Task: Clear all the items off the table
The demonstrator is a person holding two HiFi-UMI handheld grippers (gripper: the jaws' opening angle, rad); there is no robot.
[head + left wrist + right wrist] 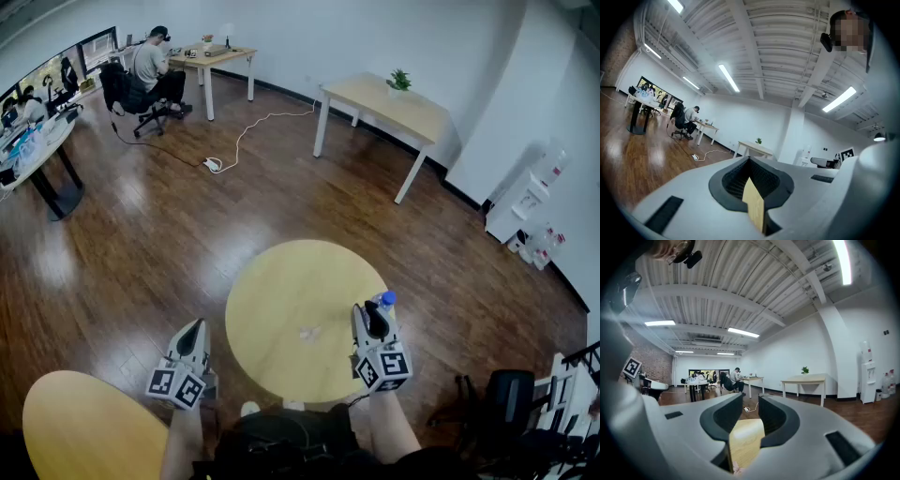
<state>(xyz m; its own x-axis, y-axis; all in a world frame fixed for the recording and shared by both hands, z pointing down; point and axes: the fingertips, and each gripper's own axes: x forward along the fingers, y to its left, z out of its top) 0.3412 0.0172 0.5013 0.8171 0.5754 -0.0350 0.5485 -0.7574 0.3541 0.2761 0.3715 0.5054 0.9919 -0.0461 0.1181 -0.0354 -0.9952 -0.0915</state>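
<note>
Left gripper [193, 328] is pinched shut just beside the table [281, 281]; right gripper [374, 315] is held slightly apart, empty, over the table's edge.

Tool [751, 400] ajar over wooden table [745, 439]

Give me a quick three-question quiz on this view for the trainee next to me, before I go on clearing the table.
1. True or false: the round table is bare.
2. Which claw has its jaws apart: A, the left claw, or B, the right claw?
3. What stands on the rectangular table where nobody sits?

Key:
1. False. A small crumpled scrap lies near its middle.
2. B. Nothing sits between its jaws.
3. A small potted plant.
</note>
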